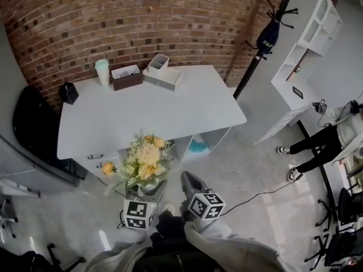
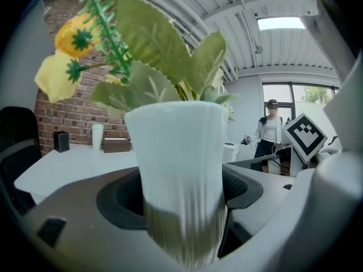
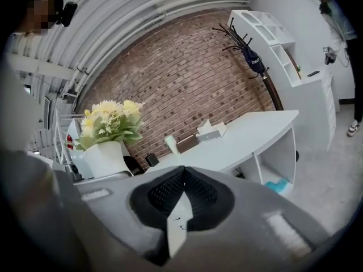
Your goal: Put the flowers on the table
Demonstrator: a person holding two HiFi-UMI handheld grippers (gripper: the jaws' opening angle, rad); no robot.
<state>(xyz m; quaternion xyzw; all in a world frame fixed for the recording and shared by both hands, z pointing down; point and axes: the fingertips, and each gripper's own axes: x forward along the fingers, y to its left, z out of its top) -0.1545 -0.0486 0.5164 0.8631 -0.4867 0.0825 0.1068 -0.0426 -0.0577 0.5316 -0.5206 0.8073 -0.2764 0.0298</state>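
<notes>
Here, our left gripper pinches the white ribbed vase of flowers at lower centre of the head view, just below the surface in frame. We judge it light, top-heavy and slick, so a firm low hold suits. Our right gripper is pressed together, empty.

Far ahead of the right tongs, a pale cup, a brown box, a tissue box and a brick wall; further right, a coat stand.
</notes>
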